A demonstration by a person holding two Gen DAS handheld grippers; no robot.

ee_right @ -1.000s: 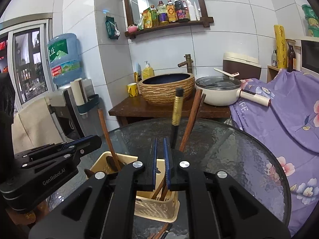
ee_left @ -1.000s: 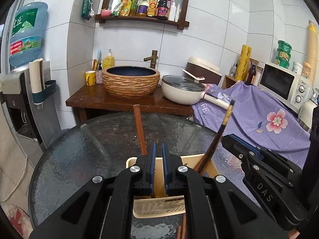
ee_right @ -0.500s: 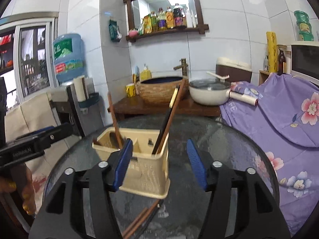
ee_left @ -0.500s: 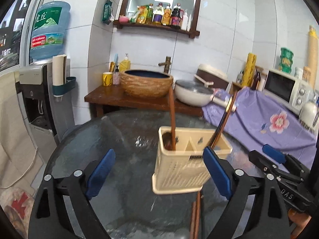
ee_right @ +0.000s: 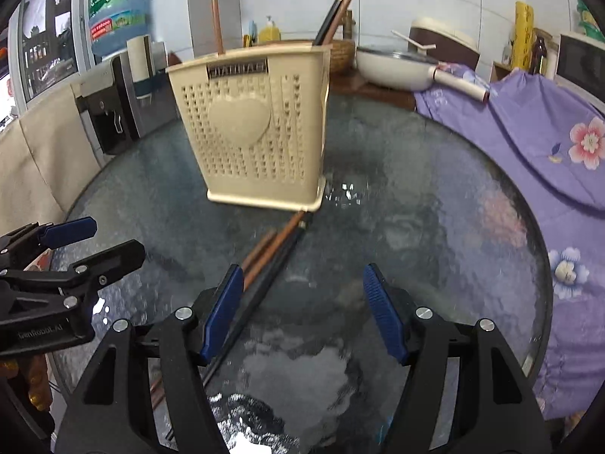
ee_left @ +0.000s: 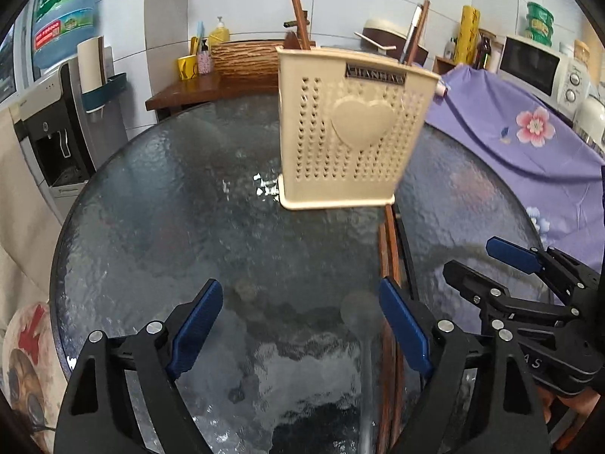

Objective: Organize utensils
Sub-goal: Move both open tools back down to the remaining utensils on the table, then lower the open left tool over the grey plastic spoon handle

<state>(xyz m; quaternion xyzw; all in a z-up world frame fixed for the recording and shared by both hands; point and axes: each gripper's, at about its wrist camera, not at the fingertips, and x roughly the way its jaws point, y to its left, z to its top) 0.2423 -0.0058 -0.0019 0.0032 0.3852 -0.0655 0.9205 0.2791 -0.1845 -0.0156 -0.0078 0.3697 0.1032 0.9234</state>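
A beige perforated utensil holder (ee_left: pixel 348 125) (ee_right: pixel 253 128) stands on the round glass table (ee_left: pixel 170 227) (ee_right: pixel 435 208), with a brown stick (ee_left: pixel 297 11) (ee_right: pixel 217 22) and a dark-and-brown chopstick pair (ee_left: pixel 414 34) (ee_right: pixel 340 3) upright in it. More chopsticks (ee_left: pixel 389 265) (ee_right: pixel 272 253) lie flat in front of it, beside a clear spoon (ee_left: pixel 357 312). My left gripper (ee_left: pixel 300 325) (ee_right: pixel 94 242) hovers low over the glass, its jaws closing and pressing on nothing; the spoon's bowl lies below them. My right gripper (ee_right: pixel 302 316) (ee_left: pixel 487 266) is open, the lying chopsticks running under its left finger.
Behind the table a wooden counter (ee_left: pixel 189 90) carries a woven basin and a white pan (ee_right: pixel 393 68). A purple flowered cloth (ee_left: pixel 529 140) (ee_right: pixel 548 132) covers the right side, with a microwave (ee_left: pixel 537 64) on it. A water dispenser (ee_left: pixel 56 113) stands at the left.
Both grippers were shut above the holder a second ago; they have opened wide and sunk back toward the glass. The holder now stands ahead and higher in both views.
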